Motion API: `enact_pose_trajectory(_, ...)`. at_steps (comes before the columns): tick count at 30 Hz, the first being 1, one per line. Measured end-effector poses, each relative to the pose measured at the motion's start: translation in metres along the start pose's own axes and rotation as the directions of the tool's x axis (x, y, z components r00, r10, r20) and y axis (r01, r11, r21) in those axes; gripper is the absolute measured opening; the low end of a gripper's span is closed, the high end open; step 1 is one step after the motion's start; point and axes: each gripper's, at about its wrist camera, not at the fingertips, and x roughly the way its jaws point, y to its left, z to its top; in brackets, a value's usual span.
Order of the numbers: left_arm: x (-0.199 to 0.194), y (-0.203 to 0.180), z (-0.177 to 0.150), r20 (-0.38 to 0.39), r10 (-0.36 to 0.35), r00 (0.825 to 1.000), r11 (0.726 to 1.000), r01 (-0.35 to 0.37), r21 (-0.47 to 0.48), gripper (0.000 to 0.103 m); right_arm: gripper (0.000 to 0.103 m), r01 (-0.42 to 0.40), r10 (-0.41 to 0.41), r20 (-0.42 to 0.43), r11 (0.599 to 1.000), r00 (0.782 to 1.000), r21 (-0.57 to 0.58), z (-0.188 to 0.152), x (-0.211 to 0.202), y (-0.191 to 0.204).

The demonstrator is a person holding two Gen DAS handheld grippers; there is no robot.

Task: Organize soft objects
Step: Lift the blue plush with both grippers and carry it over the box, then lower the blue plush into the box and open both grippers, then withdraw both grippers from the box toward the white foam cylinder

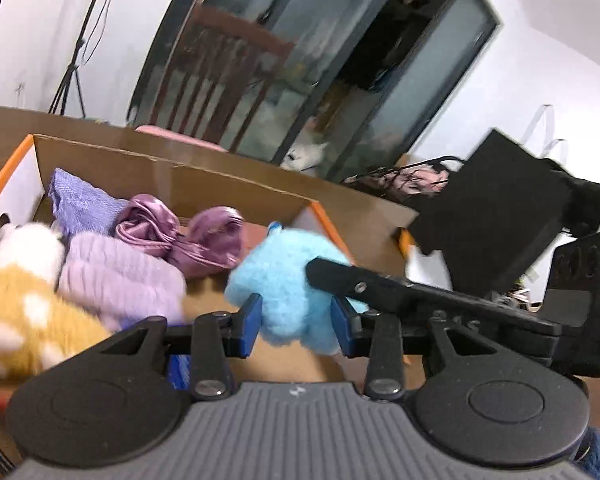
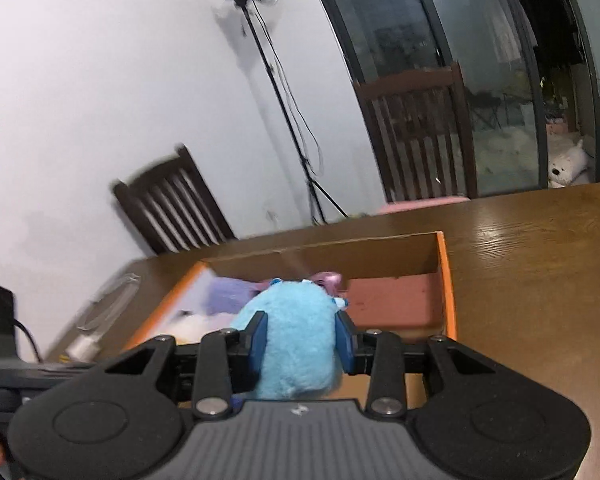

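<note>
Blue plush toy (image 2: 296,336) clamped in right hand-held gripper (image 2: 300,340), left hand-held gripper (image 1: 296,320) spread around it.

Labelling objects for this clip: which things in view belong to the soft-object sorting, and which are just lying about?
Job:
- blue plush, held by right hand-held gripper
- cardboard box
- purple satin cloth
- lilac knit
- lavender cloth
- yellow-white plush
- left hand-held gripper

Lying about:
- table
- chairs
- tripod
- white plush dog
</note>
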Motion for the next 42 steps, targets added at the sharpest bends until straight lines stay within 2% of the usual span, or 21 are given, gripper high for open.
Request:
enact_pose_trajectory(3, 0.023, 0.011, 0.003, -0.080, 0.074, 0.994, 0.997, -0.073, 0.016, 0.036, 0.034, 0.018, -0.013, -0.102, 0.999, 0.995, 0.040, 0.002, 0.046, -0.013)
enact_pose_trajectory(4, 0.023, 0.012, 0.000, -0.083, 0.072, 0.994, 0.997, -0.069, 0.036, 0.037, 0.033, 0.025, -0.020, -0.119, 0.999, 0.993, 0.041, -0.002, 0.056, -0.013)
enact_pose_trajectory(8, 0.011, 0.015, -0.007, -0.045, 0.109, 0.993, 0.990, -0.105, 0.099, 0.038, 0.034, 0.056, -0.058, -0.127, 0.998, 0.990, -0.016, -0.016, 0.070, -0.003)
enact_pose_trajectory(11, -0.006, 0.013, -0.011, -0.026, 0.128, 0.991, 0.984, -0.124, 0.130, 0.042, 0.035, 0.056, -0.058, -0.150, 0.998, 0.987, -0.016, -0.021, 0.074, -0.004)
enact_pose_trajectory(16, -0.042, 0.013, -0.017, 0.002, 0.196, 0.981, 0.967, -0.194, 0.164, 0.044, 0.035, 0.108, -0.123, -0.159, 0.989, 0.980, -0.101, -0.026, 0.073, 0.009)
enact_pose_trajectory(18, -0.060, 0.014, -0.015, 0.016, 0.213, 0.977, 0.965, -0.212, 0.155, 0.046, 0.051, 0.127, -0.146, -0.148, 0.983, 0.978, -0.129, -0.022, 0.060, 0.019)
enact_pose_trajectory(19, -0.073, 0.013, -0.014, 0.029, 0.215, 0.976, 0.964, -0.216, 0.152, 0.048, 0.065, 0.137, -0.155, -0.138, 0.981, 0.978, -0.135, -0.019, 0.051, 0.025)
enact_pose_trajectory(22, -0.113, 0.006, -0.015, 0.082, 0.221, 0.972, 0.958, -0.233, 0.169, 0.055, 0.063, 0.123, -0.136, -0.081, 0.981, 0.987, -0.152, -0.008, 0.011, 0.042)
enact_pose_trajectory(26, -0.167, -0.007, -0.018, 0.158, 0.242, 0.957, 0.940, -0.272, 0.206, 0.069, 0.065, 0.120, -0.120, 0.011, 0.974, 0.993, -0.190, 0.005, -0.053, 0.068)
enact_pose_trajectory(29, -0.205, -0.015, -0.028, 0.213, 0.250, 0.945, 0.928, -0.296, 0.225, 0.076, 0.070, 0.117, -0.103, 0.077, 0.968, 0.992, -0.220, 0.005, -0.102, 0.086)
enact_pose_trajectory(33, -0.241, -0.022, -0.045, 0.259, 0.261, 0.930, 0.920, -0.321, 0.225, 0.081, 0.073, 0.103, -0.074, 0.120, 0.959, 0.990, -0.263, -0.007, -0.152, 0.104)
enact_pose_trajectory(38, -0.267, -0.030, -0.066, 0.293, 0.282, 0.914, 0.913, -0.349, 0.209, 0.083, 0.078, 0.112, -0.070, 0.162, 0.957, 0.984, -0.269, -0.021, -0.188, 0.113)
enact_pose_trajectory(40, -0.278, -0.031, -0.082, 0.317, 0.291, 0.902, 0.912, -0.362, 0.191, 0.083, 0.078, 0.109, -0.065, 0.175, 0.961, 0.982, -0.255, -0.033, -0.200, 0.115)
enact_pose_trajectory(42, -0.291, -0.028, -0.106, 0.331, 0.285, 0.900, 0.921, -0.352, 0.165, 0.084, 0.079, 0.115, -0.063, 0.204, 0.961, 0.977, -0.253, -0.056, -0.214, 0.119)
